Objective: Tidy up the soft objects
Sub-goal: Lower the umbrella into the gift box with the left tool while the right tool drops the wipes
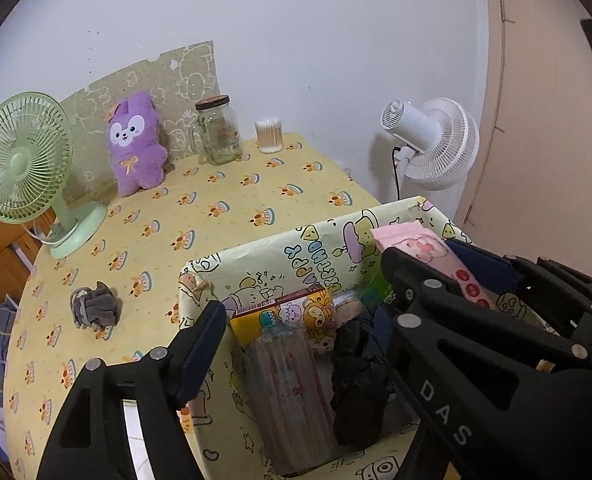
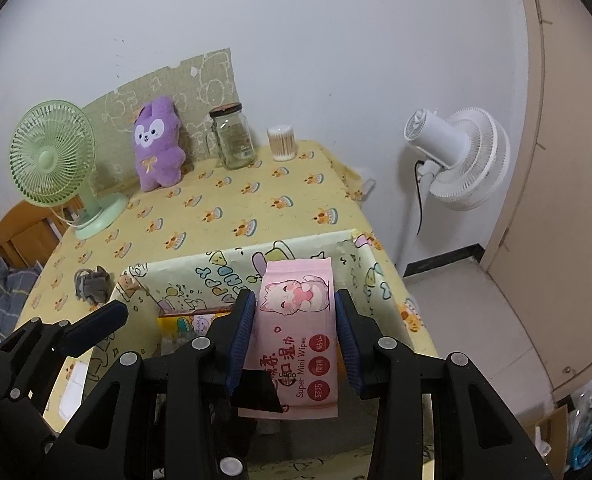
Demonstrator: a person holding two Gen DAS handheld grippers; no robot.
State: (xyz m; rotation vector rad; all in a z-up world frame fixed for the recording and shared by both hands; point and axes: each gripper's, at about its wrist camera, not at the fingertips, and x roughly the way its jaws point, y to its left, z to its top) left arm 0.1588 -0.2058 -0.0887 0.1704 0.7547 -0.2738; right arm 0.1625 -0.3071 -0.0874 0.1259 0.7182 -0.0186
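My right gripper [image 2: 296, 332] is shut on a pink pack of wet wipes [image 2: 297, 320] and holds it over the patterned storage box [image 2: 184, 276]. In the left wrist view the pack [image 1: 427, 256] and the right gripper [image 1: 435, 264] show above the box's far right side [image 1: 280, 248]. My left gripper [image 1: 296, 320] is open and empty over the box's near left corner. A grey scrunchie [image 1: 94, 306] lies on the yellow tablecloth left of the box. A purple plush bunny [image 1: 136, 144] leans against the back panel.
The box holds a black cloth [image 1: 355, 376], a yellow carton [image 1: 288, 316] and a clear packet [image 1: 288, 396]. A green desk fan [image 1: 28, 164], a glass jar [image 1: 218, 130] and a cotton-swab tub [image 1: 270, 136] stand at the back. A white floor fan [image 1: 435, 144] stands right of the table.
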